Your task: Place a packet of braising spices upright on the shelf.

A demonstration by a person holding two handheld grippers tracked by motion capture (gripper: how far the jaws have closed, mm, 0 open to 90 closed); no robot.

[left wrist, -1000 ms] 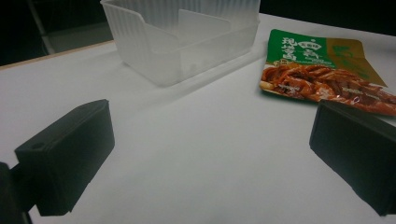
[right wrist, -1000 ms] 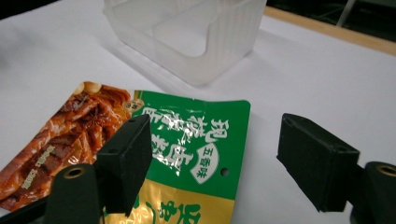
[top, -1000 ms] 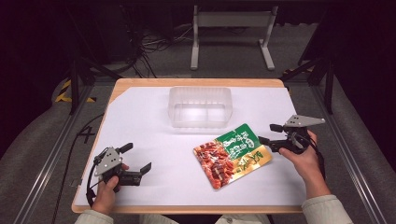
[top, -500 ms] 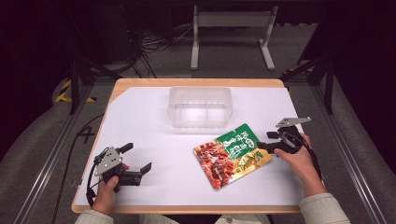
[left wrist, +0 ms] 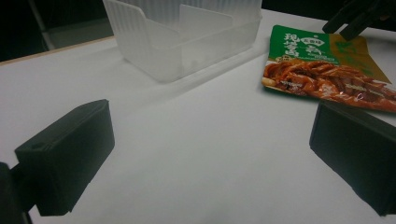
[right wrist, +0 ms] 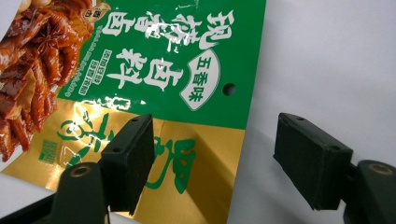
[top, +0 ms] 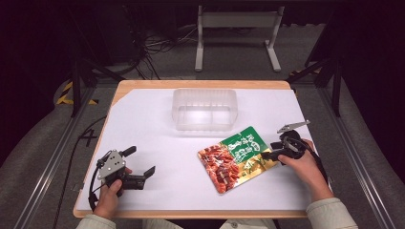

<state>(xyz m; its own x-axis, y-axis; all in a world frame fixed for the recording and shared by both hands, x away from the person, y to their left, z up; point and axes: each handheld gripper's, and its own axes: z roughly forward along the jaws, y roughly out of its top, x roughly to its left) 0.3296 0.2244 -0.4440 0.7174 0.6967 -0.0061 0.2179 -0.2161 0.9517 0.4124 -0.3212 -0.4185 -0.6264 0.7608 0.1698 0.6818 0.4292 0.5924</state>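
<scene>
A snack pouch (top: 236,157), green and gold with a picture of red-brown food, lies flat on the white table cover right of centre. My right gripper (top: 268,155) is at the pouch's right edge and is open. In the right gripper view it (right wrist: 215,158) straddles that edge, one jaw over the gold part of the pouch (right wrist: 154,60) and the other over bare table. My left gripper (top: 140,161) rests open near the front left with nothing between its jaws. In its own view the left gripper (left wrist: 210,158) faces the pouch (left wrist: 327,70).
A clear plastic container (top: 205,109) stands empty at the middle back of the table, just behind the pouch; the left gripper view shows the container (left wrist: 187,37) with a divider inside. The other gripper's jaws (left wrist: 359,18) appear at the top right there. The table's wooden rim (top: 191,84) borders the white cover.
My right gripper has dropped and moved left onto the pouch's right edge. The left gripper and the pouch have stayed put.
</scene>
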